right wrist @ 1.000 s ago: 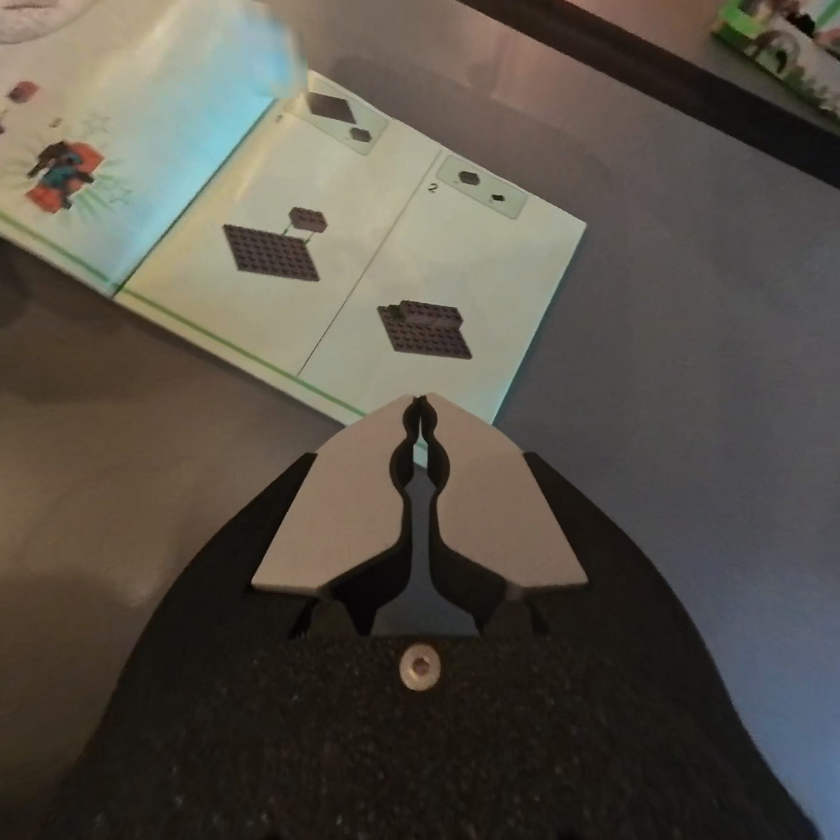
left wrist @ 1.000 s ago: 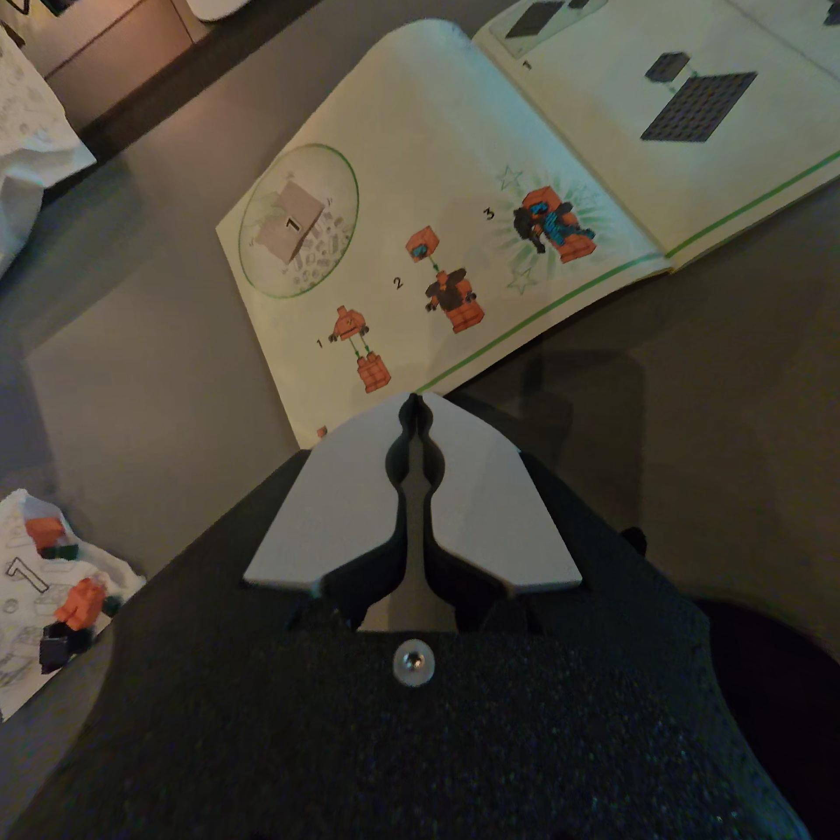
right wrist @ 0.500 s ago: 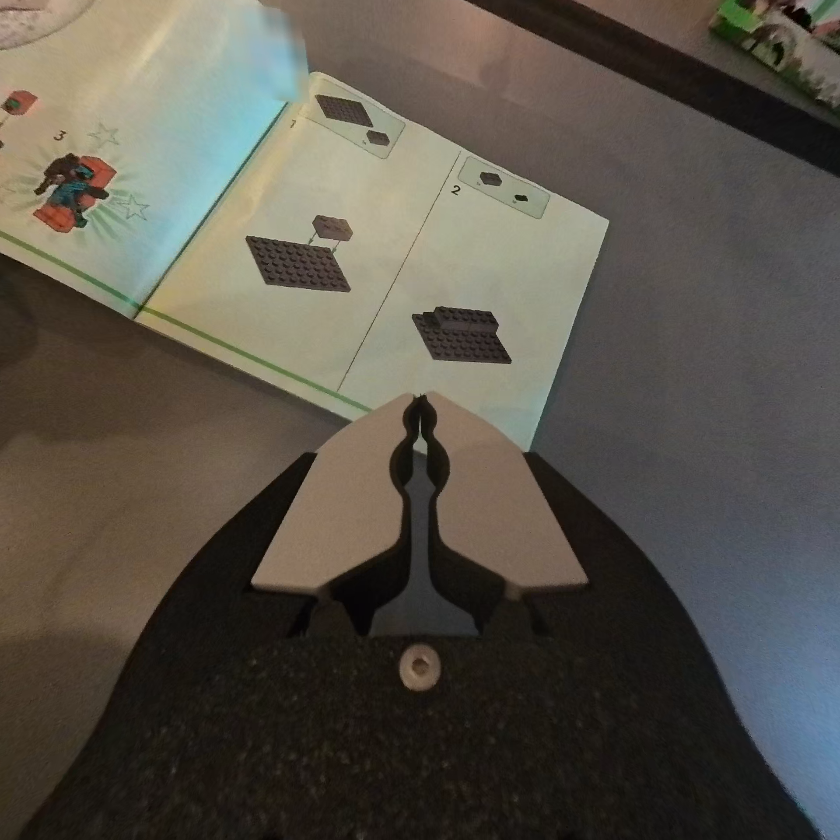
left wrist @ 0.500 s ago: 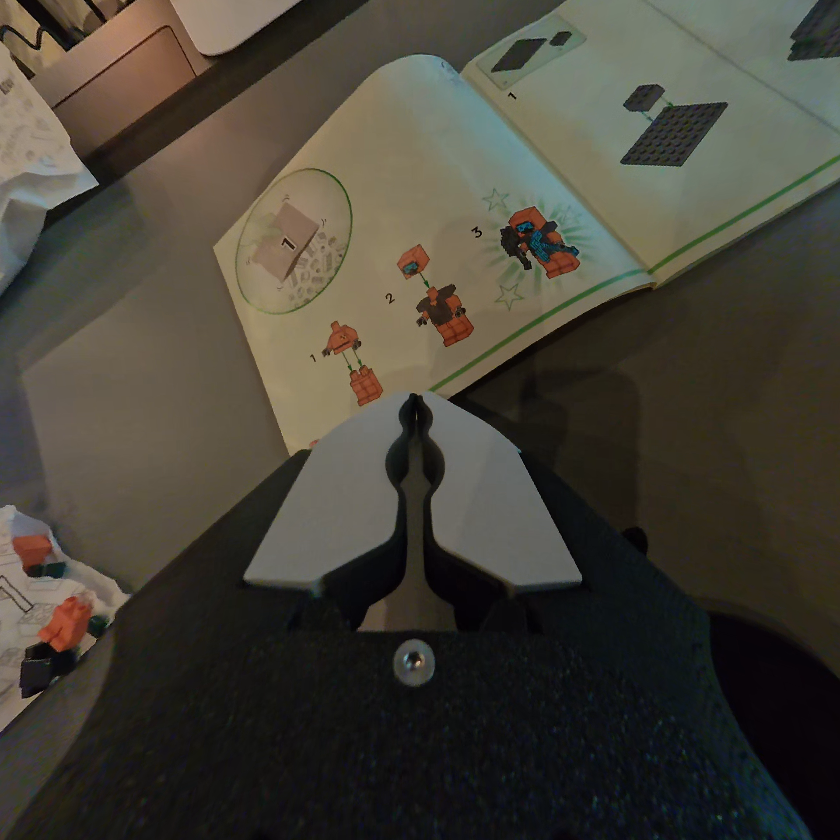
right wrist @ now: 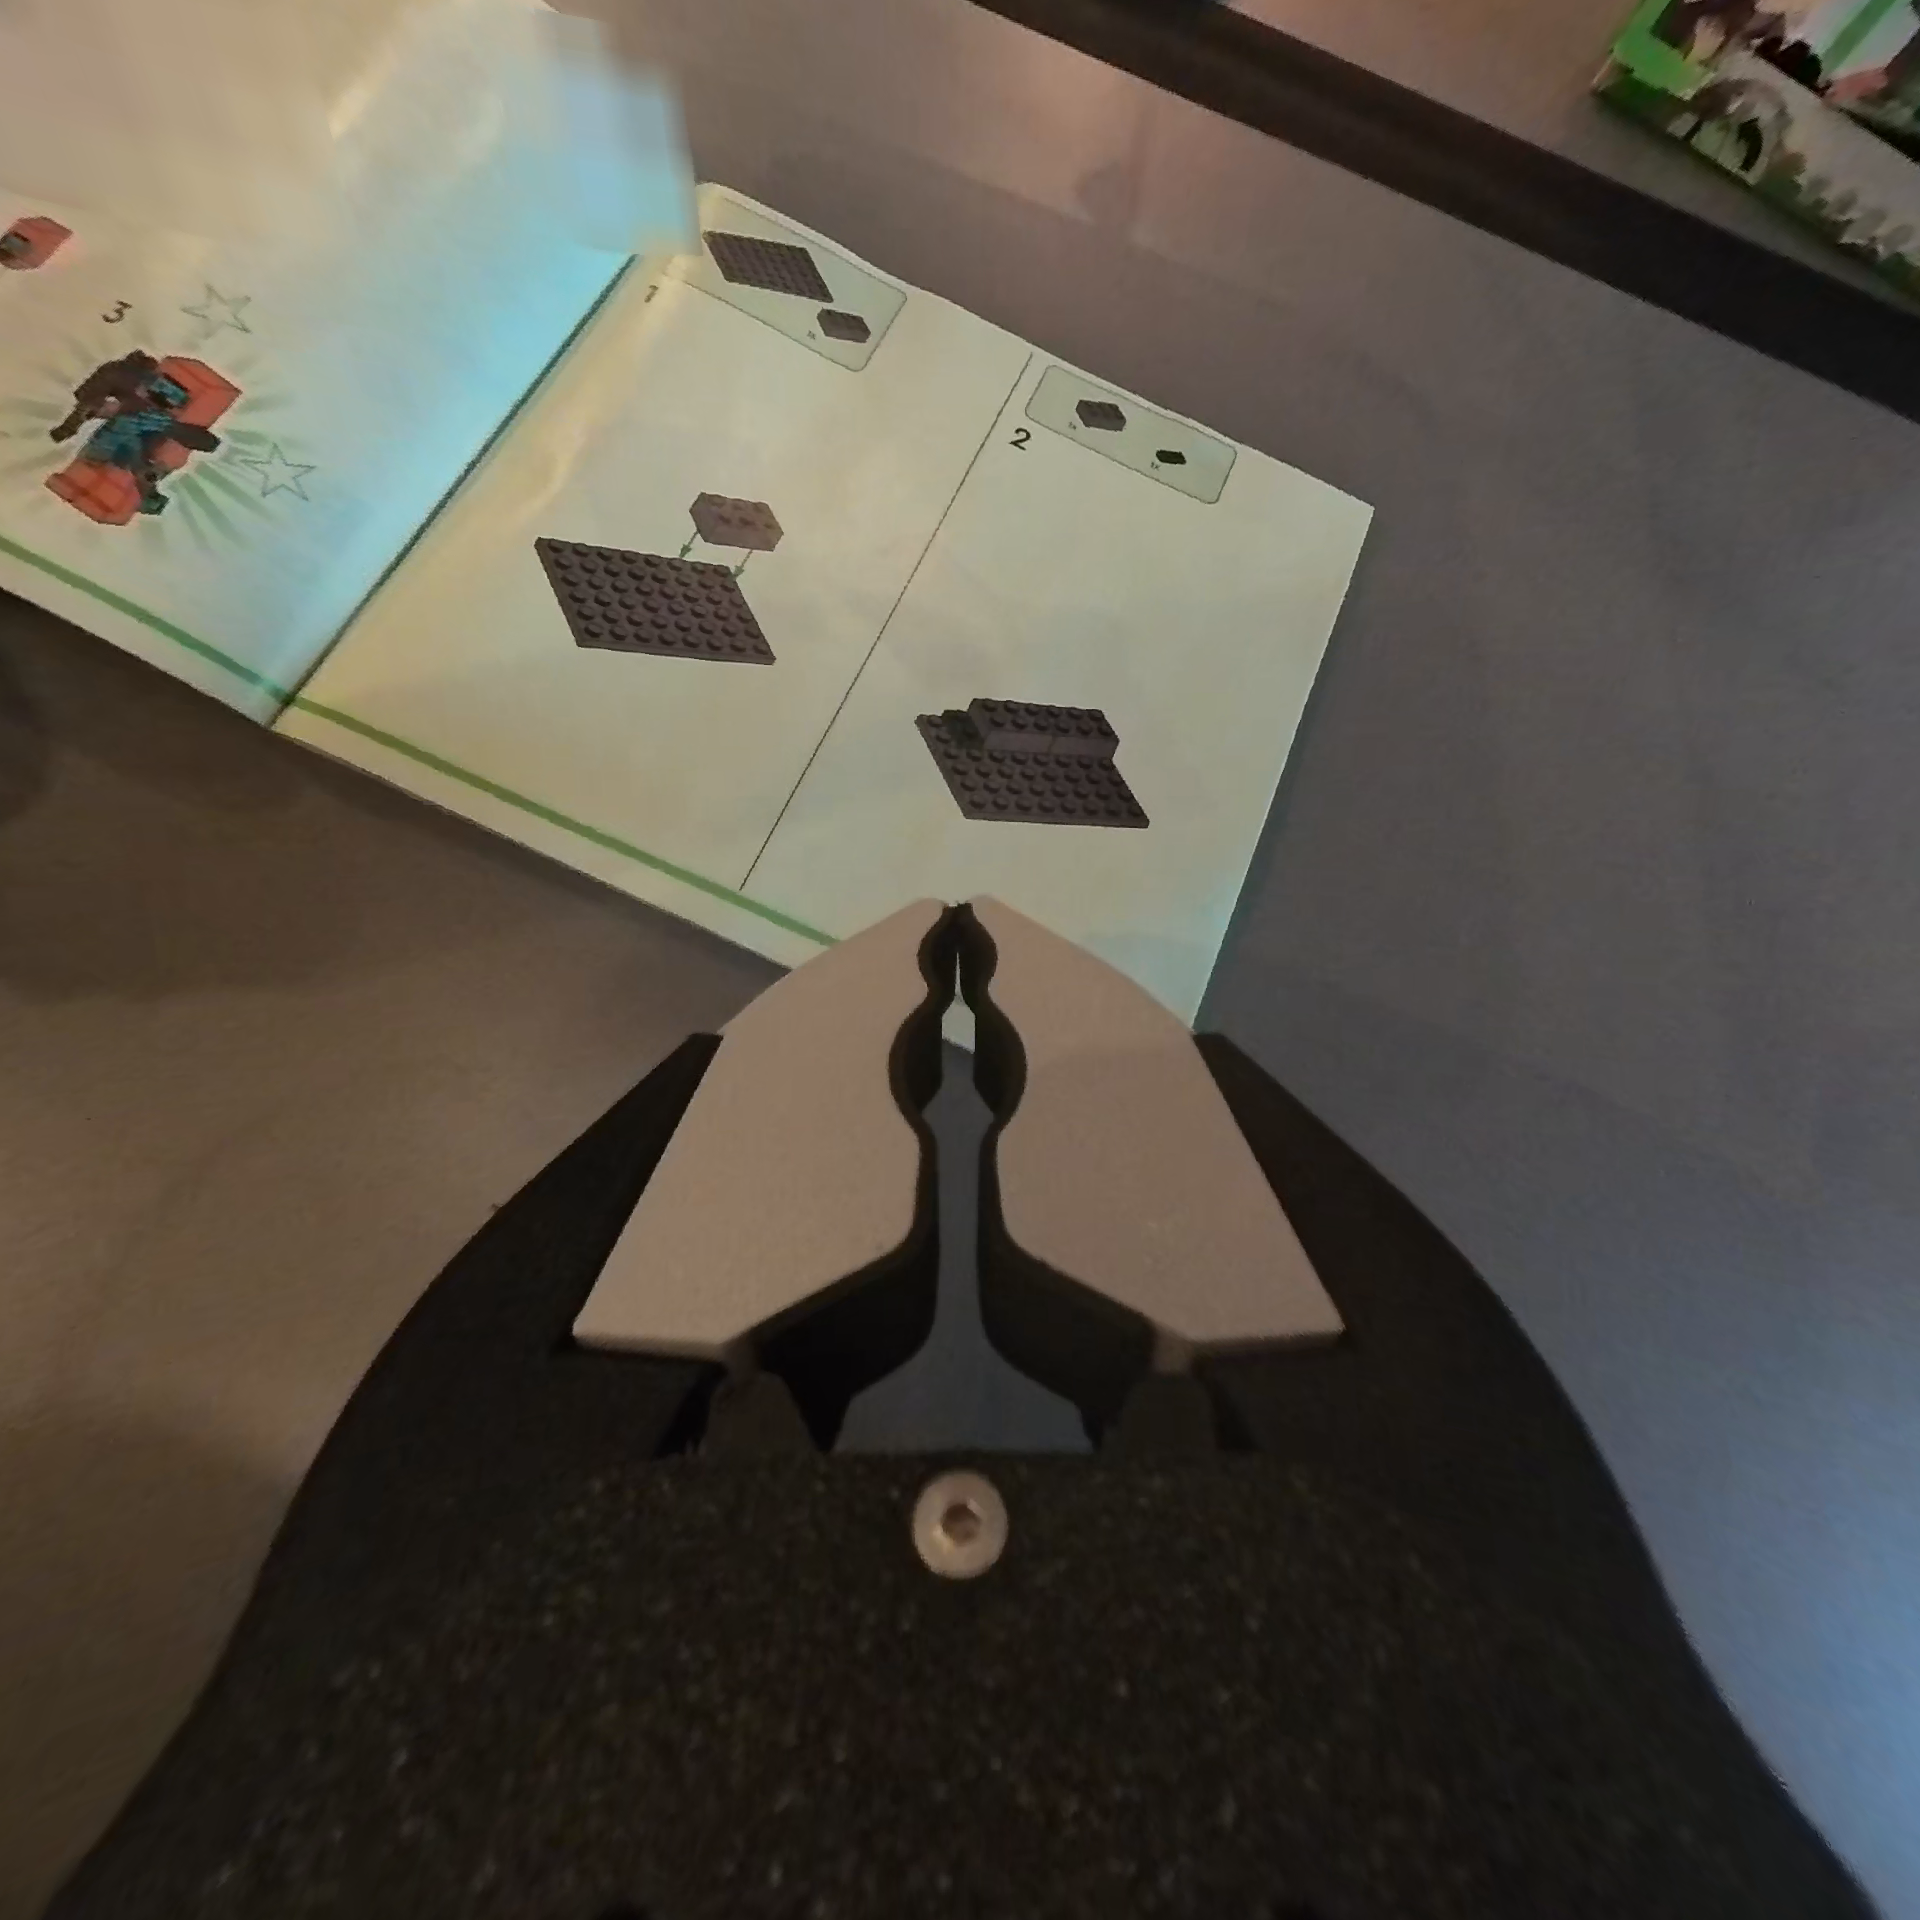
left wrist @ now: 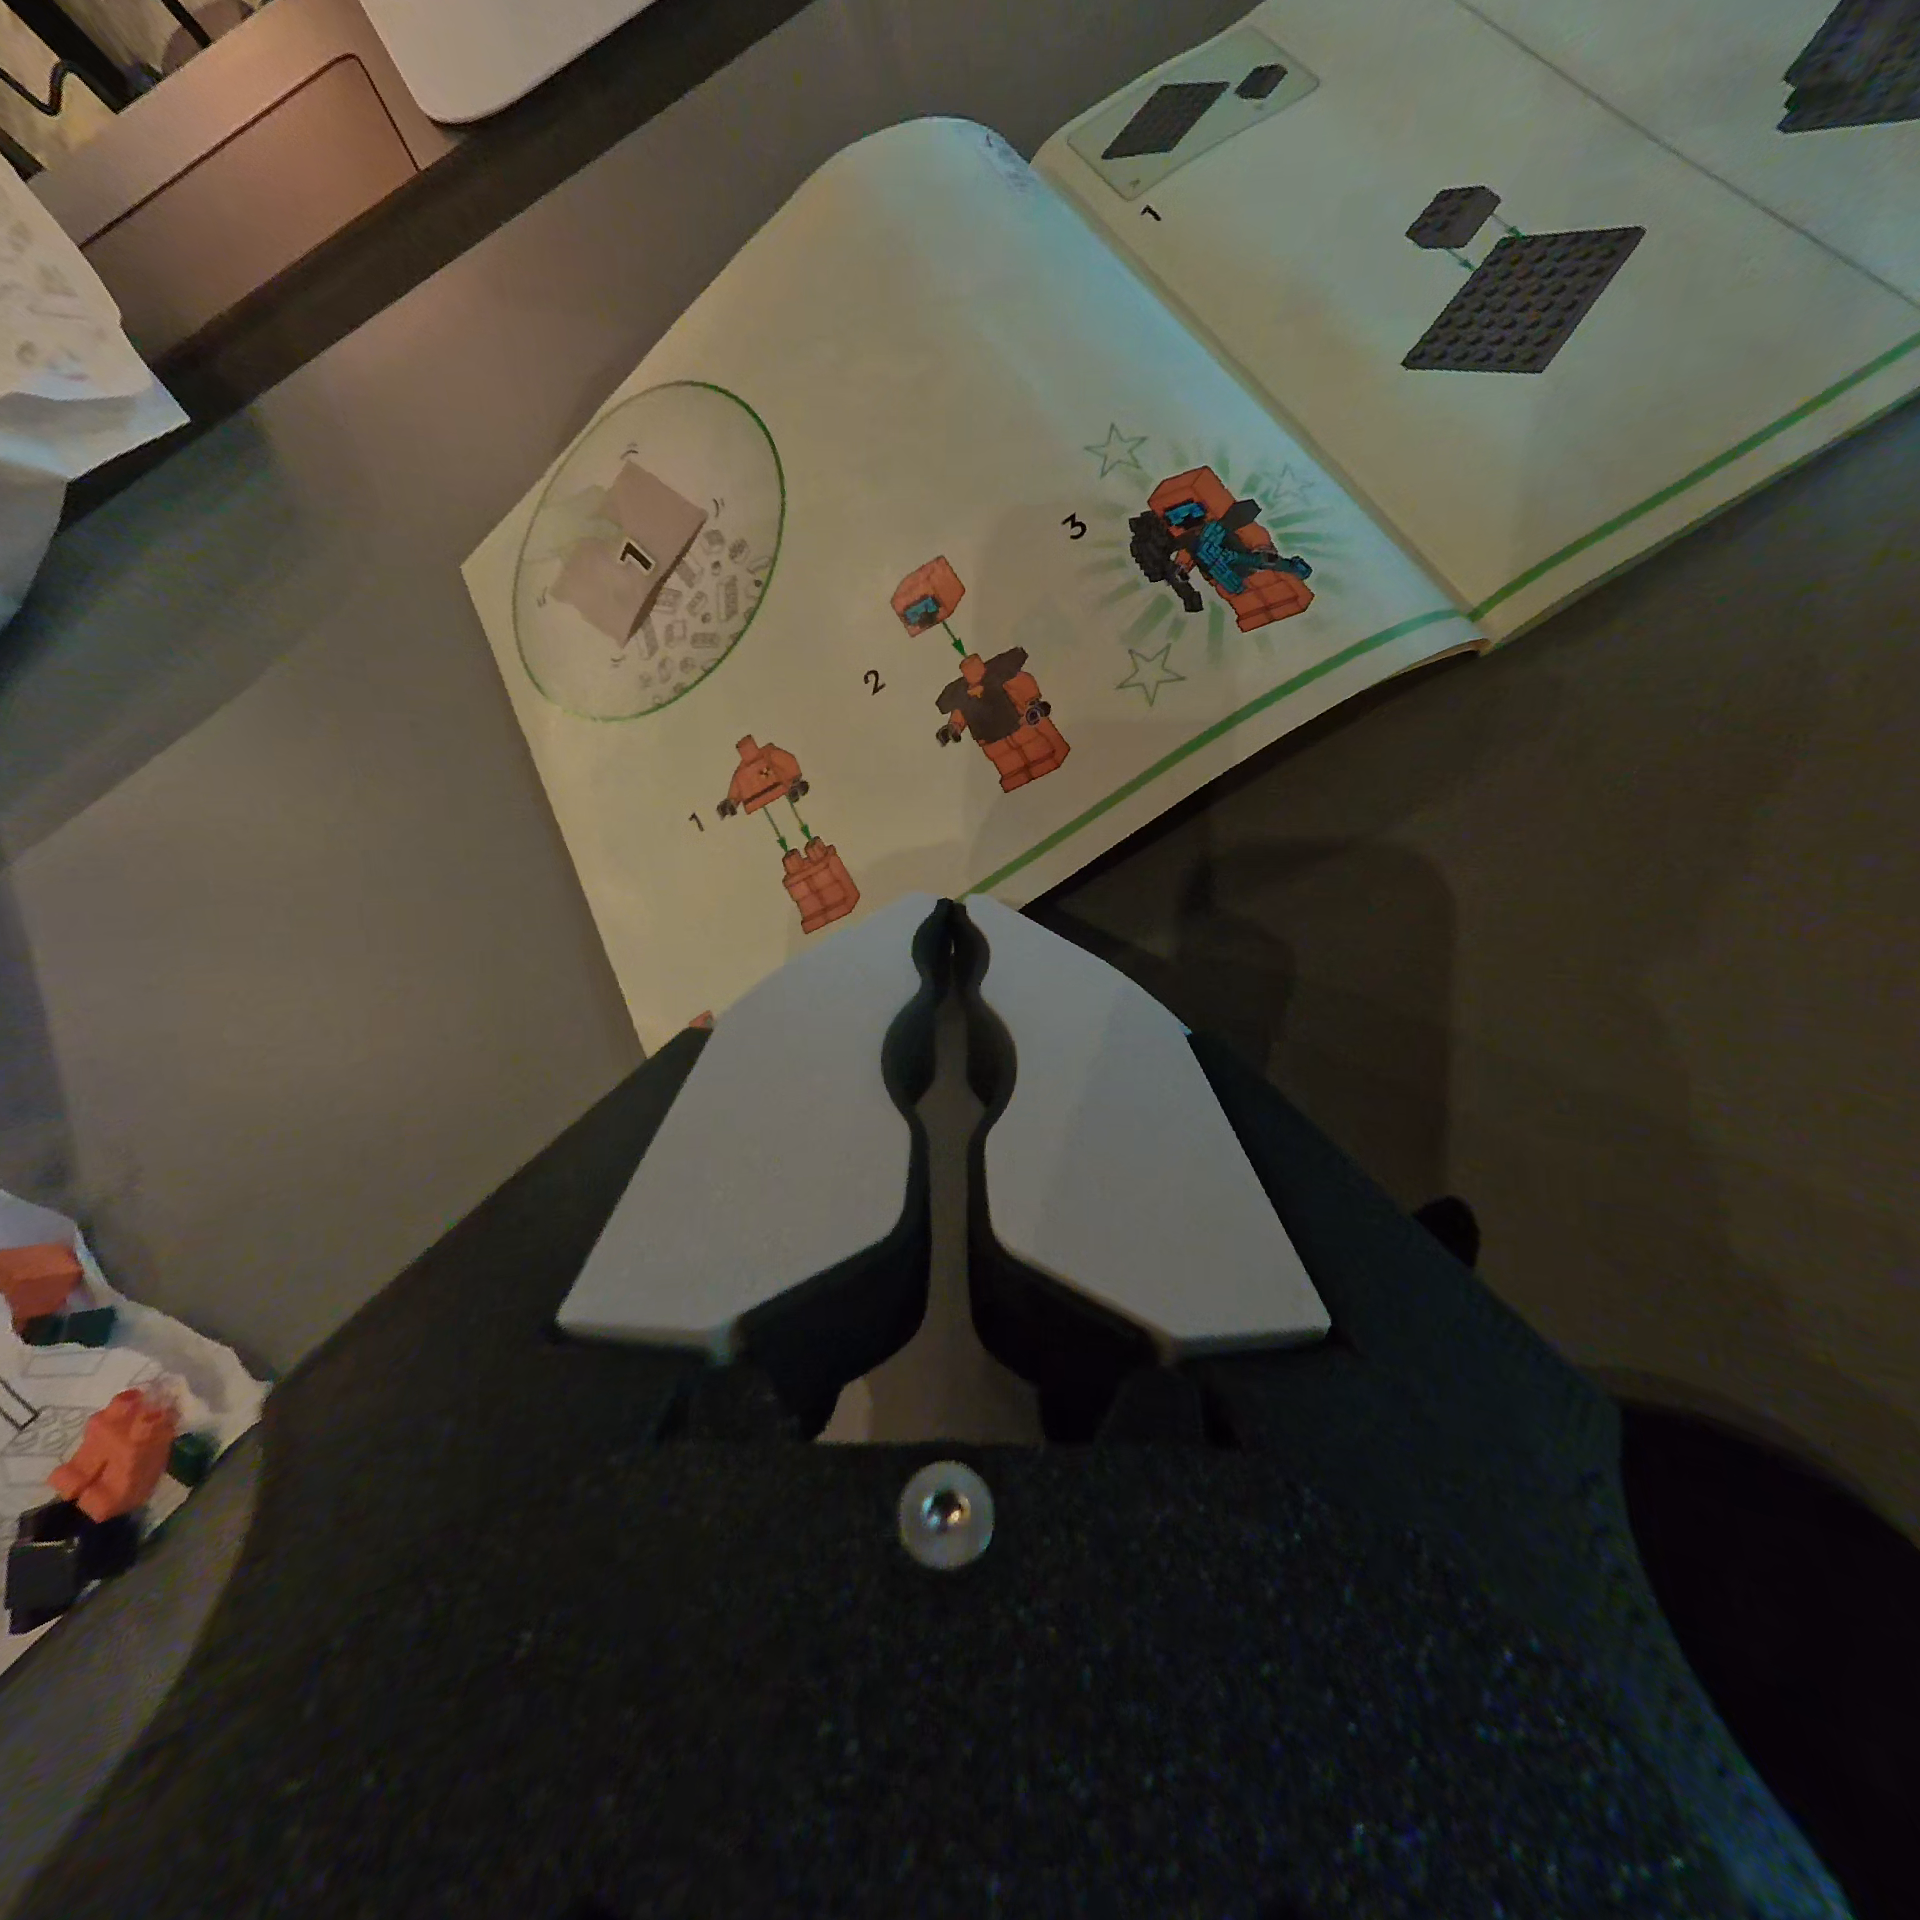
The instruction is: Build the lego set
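Note:
An open instruction booklet (left wrist: 1039,436) lies flat on the grey table; it also shows in the right wrist view (right wrist: 935,582). My left gripper (left wrist: 951,909) is shut and empty, its tips over the booklet's near left corner. My right gripper (right wrist: 961,912) is shut and empty, its tips over the booklet's near right corner. Loose orange and dark bricks (left wrist: 99,1455) lie on a torn white paper bag (left wrist: 42,1382) at the far left of the left wrist view, well to the left of my left gripper.
A crumpled white paper bag (left wrist: 62,343) lies at the upper left. A beige box (left wrist: 239,197) stands beyond the table's far edge. A green set box (right wrist: 1766,135) sits at the upper right of the right wrist view. Across from one pair of fingers to the other is roughly 25 centimeters.
Both grippers have drifted so the booklet sits lower and more to the right in each view. The bricks on the bag have slid toward the left edge. Both stay shut.

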`<state>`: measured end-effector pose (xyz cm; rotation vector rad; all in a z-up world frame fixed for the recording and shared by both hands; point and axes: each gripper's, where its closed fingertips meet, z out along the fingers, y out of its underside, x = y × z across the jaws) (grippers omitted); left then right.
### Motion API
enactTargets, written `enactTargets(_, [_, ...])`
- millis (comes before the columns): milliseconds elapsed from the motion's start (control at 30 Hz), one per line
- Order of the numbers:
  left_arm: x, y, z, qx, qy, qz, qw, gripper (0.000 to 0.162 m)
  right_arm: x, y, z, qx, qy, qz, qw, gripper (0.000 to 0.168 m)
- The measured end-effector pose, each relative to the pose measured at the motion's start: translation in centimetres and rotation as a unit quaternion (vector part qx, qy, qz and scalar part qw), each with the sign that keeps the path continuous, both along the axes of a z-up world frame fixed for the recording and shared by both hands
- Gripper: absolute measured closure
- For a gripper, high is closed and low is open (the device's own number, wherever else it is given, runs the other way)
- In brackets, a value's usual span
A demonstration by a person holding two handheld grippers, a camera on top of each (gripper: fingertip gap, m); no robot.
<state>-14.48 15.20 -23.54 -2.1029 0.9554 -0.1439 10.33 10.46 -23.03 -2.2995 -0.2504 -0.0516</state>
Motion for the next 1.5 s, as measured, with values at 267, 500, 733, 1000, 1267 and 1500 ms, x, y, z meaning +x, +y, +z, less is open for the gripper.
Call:
enactTargets(267, [-0.1,0.1,0.1,0.001,-0.001,0.003,1.0,0.162,0.4,-0.2,-0.2,-0.023,0.001,-0.003,1.0,0.168])
enactTargets(500, [-0.3,0.2,0.2,0.007,-0.001,0.0,1.0,0.162,0.7,0.0,0.2,-0.011,-0.001,0.003,1.0,0.168])
enactTargets(733, [-0.5,0.4,0.5,0.015,-0.011,-0.001,1.0,0.162,0.4,0.1,1.0,0.025,0.005,0.039,0.999,0.168])
enactTargets(1000, [-0.9,0.7,0.9,0.032,-0.014,0.001,0.999,0.162,0.2,0.0,1.7,0.058,0.006,0.068,0.996,0.168])
enactTargets(1267, [-1.0,0.7,1.0,0.03,-0.024,0.002,0.999,0.162,0.2,0.0,0.9,0.048,0.001,0.07,0.996,0.168])
enactTargets(1500, [-0.9,0.6,0.6,0.024,-0.019,-0.005,1.0,0.162,-0.6,0.3,0.8,0.054,-0.01,0.107,0.993,0.168])
